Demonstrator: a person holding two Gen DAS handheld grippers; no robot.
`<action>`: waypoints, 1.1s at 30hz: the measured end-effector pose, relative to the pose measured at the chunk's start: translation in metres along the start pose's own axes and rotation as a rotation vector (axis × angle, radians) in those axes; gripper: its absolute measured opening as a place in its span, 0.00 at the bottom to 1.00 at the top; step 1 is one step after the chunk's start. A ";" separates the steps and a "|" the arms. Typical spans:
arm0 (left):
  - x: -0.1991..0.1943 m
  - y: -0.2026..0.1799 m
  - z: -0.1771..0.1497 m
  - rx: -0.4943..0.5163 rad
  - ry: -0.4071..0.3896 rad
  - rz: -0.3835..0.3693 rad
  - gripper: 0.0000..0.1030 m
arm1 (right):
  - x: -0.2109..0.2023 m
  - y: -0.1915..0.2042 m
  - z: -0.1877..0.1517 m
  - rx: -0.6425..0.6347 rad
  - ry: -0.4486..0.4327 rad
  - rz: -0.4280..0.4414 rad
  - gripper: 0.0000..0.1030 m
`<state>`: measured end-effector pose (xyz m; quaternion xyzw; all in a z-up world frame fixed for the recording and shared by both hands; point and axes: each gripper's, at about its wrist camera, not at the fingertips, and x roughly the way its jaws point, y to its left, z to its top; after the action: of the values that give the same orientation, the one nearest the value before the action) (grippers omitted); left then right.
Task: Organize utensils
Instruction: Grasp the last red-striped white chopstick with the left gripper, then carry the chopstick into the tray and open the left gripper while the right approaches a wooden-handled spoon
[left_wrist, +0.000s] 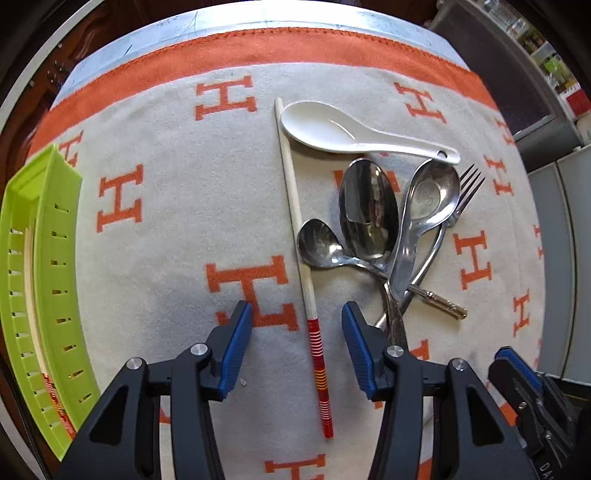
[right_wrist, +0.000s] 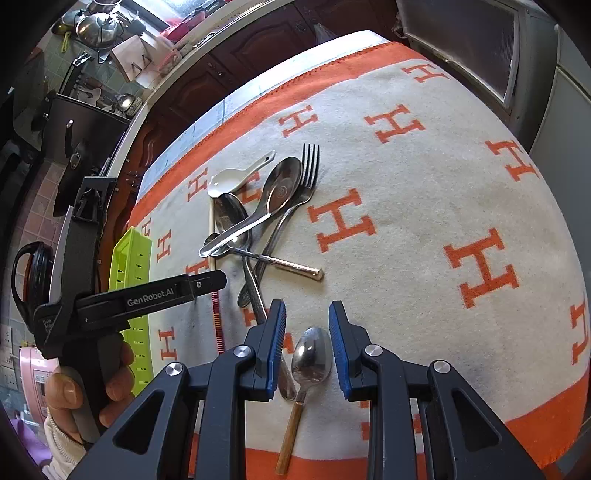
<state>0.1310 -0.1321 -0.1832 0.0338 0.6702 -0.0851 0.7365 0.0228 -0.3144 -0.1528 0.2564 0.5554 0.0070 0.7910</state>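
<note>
Chopstick (left_wrist: 300, 236) with a red striped end lies on the patterned cloth (left_wrist: 166, 229), running from far to near, and the left gripper (left_wrist: 297, 343) hangs straddling that red end, jaws spread and nothing between the pads touching them. To take it well, I would lower straight down so both pads meet the stick squarely at the banded part, clear of the metal spoons (left_wrist: 369, 214) and fork (left_wrist: 467, 188) piled just to its right, then carry it to the green tray (left_wrist: 40, 280) at the left. The right gripper (right_wrist: 307, 347) stands part open over a wooden-handled spoon (right_wrist: 308, 363), whose bowl sits between the pads without contact that I can see. A second chopstick seems to lie in the tray already, though the slotted wall hides most of it. The white ceramic spoon (left_wrist: 354, 129) rests at the far end of the pile. Handles beneath the heap cross and are hard to sort out.
</note>
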 end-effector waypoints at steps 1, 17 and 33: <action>0.001 -0.004 -0.001 0.009 -0.003 0.024 0.47 | 0.000 -0.002 -0.001 0.004 -0.001 0.002 0.24; -0.006 0.039 -0.023 -0.094 -0.002 -0.095 0.03 | 0.004 -0.001 -0.007 0.026 0.020 0.022 0.24; -0.118 0.152 -0.089 -0.167 -0.183 -0.084 0.03 | 0.000 0.005 -0.023 0.027 0.062 0.013 0.24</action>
<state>0.0592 0.0417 -0.0845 -0.0634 0.6057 -0.0625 0.7907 0.0037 -0.3008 -0.1569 0.2701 0.5781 0.0125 0.7698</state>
